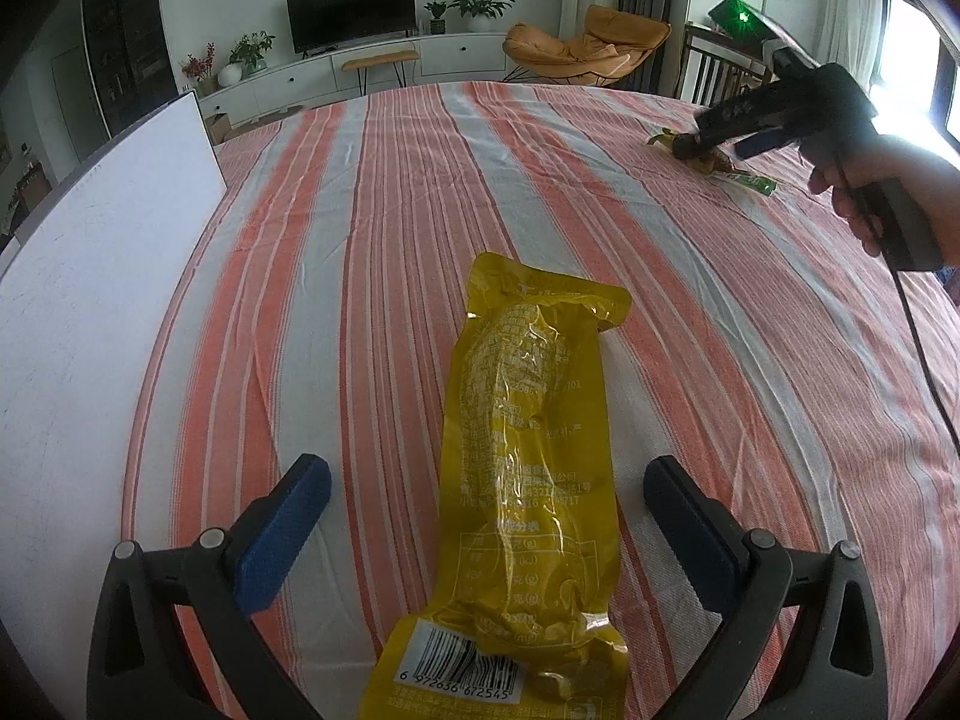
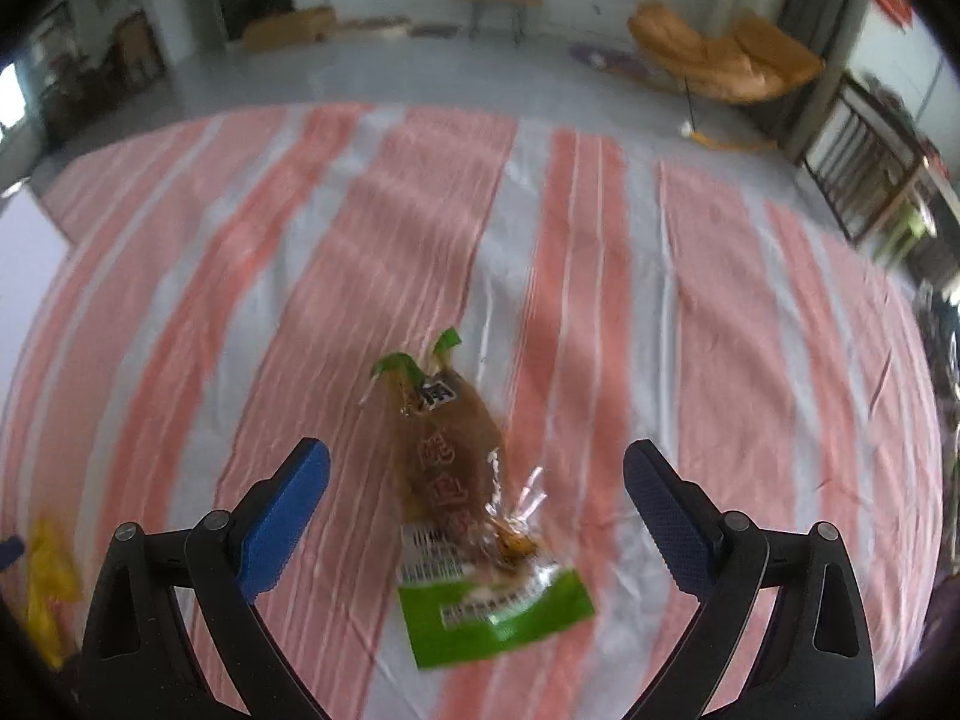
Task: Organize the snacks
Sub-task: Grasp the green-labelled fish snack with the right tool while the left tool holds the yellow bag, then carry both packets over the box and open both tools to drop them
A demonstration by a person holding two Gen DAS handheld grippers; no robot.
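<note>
A long yellow snack packet (image 1: 522, 462) lies flat on the striped cloth, barcode end toward me. My left gripper (image 1: 486, 498) is open, its blue pads (image 1: 282, 528) apart on either side of the packet without touching it. A green and brown snack packet (image 2: 468, 498) lies on the cloth between the spread fingers of my right gripper (image 2: 477, 498), which is open and clear of it. In the left wrist view the right gripper (image 1: 702, 141), held by a hand (image 1: 864, 192), hovers over that same packet (image 1: 738, 174) at the far right. The yellow packet (image 2: 48, 588) shows blurred at the right wrist view's left edge.
A red and white striped cloth (image 1: 420, 210) covers the table. A white board (image 1: 90, 276) lies along the left side. Behind the table are a TV cabinet (image 1: 360, 60), an orange lounge chair (image 1: 588, 42) and a wooden chair (image 1: 720, 66). A black cable (image 1: 924, 360) hangs from the right gripper.
</note>
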